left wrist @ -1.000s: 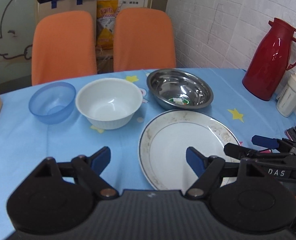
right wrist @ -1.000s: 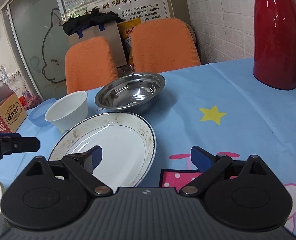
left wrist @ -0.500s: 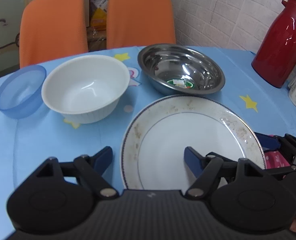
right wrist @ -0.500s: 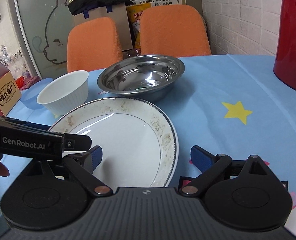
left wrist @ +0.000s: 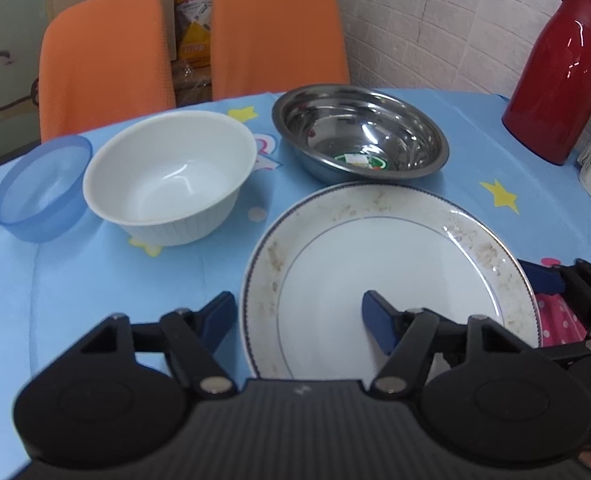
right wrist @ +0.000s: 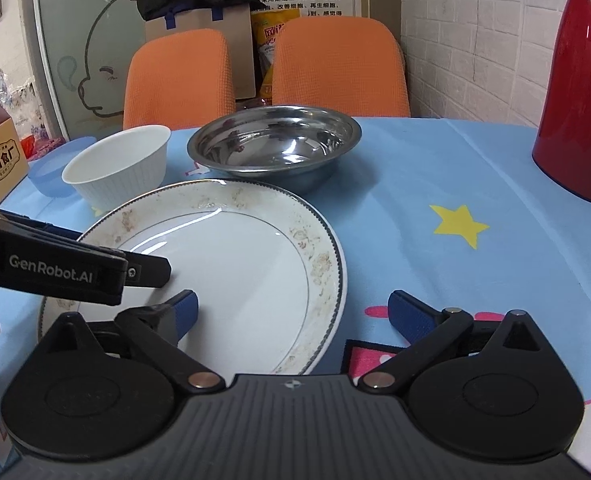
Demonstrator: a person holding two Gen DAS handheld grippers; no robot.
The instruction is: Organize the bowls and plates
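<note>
- A large white plate, its rim marked with brownish specks and a thin dark line, is laid flat on the blue tablecloth near the front edge of the table.
- The left gripper is held low over the plate's left rim: one blue pad is seen outside the rim above the cloth, the other over the plate's white middle. Its jaws are closing, with the rim between them, and no pad is seen pressing on it yet.
- The right gripper is spread wide across the plate's right rim, one pad over the plate and one over the cloth; nothing is gripped.
- In the right wrist view the left gripper's black finger is seen reaching over the plate from the left.
- A steel bowl is placed just behind the plate, toward the back edge of the table.
- A white bowl is set left of the steel bowl, and a small blue bowl just beside it, nearer the left edge.
- A red jug is stood near the right edge, by the white brick wall.
- Two orange chairs are seen behind the back edge.
</note>
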